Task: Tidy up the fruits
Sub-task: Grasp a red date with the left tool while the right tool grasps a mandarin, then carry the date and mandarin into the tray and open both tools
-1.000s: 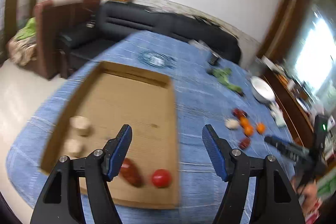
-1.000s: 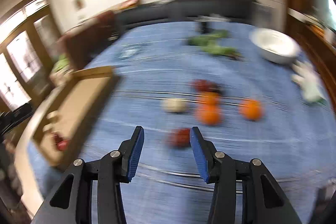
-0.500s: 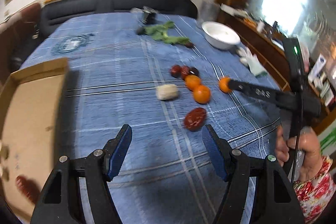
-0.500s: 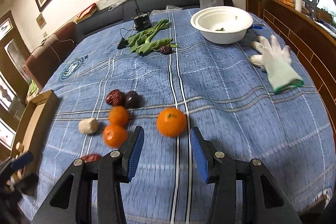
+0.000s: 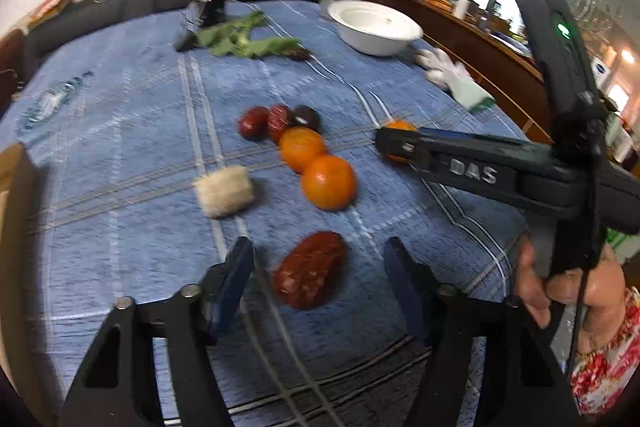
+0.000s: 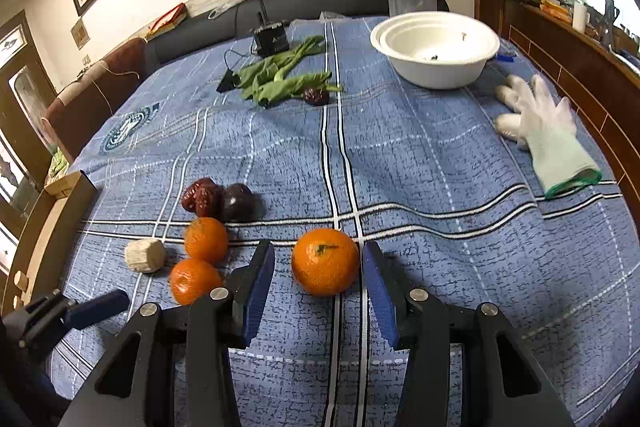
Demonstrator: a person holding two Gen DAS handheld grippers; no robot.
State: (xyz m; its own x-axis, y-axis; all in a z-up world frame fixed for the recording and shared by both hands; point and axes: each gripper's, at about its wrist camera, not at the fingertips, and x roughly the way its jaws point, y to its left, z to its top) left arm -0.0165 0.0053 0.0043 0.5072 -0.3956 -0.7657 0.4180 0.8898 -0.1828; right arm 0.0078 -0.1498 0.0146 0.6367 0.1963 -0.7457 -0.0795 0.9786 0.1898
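We hold our right gripper with its blue-padded jaws spread around a round orange tangerine on the blue plaid tablecloth, the pads close on either side and not quite touching. Our left gripper hangs open over a wrinkled dark-red date, which lies between its fingers. Two more small orange tangerines sit touching each other mid-surface, beside a pale fibrous cylinder. A white round bowl stands near the far right corner.

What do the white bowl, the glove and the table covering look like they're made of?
White bowl: probably paper or foam; matte, thin rolled rim, seemingly two nested.
Glove: white knit fabric with green cuff edging.
Table covering: woven blue cloth; it wrinkles and shows a striped weave.
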